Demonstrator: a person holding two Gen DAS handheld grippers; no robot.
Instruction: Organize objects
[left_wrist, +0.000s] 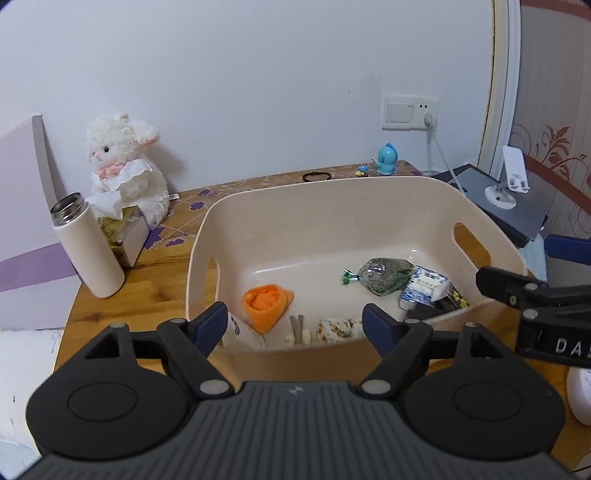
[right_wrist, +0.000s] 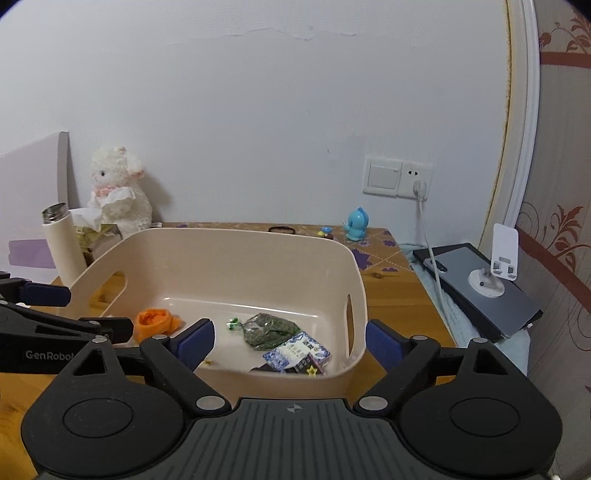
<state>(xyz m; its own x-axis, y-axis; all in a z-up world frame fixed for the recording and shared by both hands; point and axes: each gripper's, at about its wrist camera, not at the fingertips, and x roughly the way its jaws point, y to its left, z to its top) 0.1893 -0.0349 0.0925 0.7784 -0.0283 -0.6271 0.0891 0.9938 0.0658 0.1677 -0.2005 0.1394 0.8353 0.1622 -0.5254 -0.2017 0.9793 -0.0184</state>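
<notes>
I have both tongs hovering at the near rim of the beige bin (left_wrist: 369, 192), which sits on the wooden table (left_wrist: 92, 314). My left gripper (left_wrist: 295, 325) has its fingers spread wide with nothing between them; my right gripper (right_wrist: 290, 341) is likewise spread and empty.

Just past the left tongs, inside the bin, lie an orange rolled cloth (left_wrist: 266, 302), a speckled white packet (left_wrist: 338, 329), a green-filled clear bag (left_wrist: 384, 275) and a blue-and-white patterned pack (left_wrist: 424, 288). Its printing is too small to read.

On the side of the right tool I read "DA" before the frame cuts it; on the left tool, "GenRobot".

Left of the tongs, outside the bin, a white flask (left_wrist: 86, 245) stands upright with no cap, beside a tissue box (left_wrist: 125, 229) and a white plush rabbit (left_wrist: 125, 166). Far beyond the bin stands a blue figurine (left_wrist: 387, 158).
</notes>
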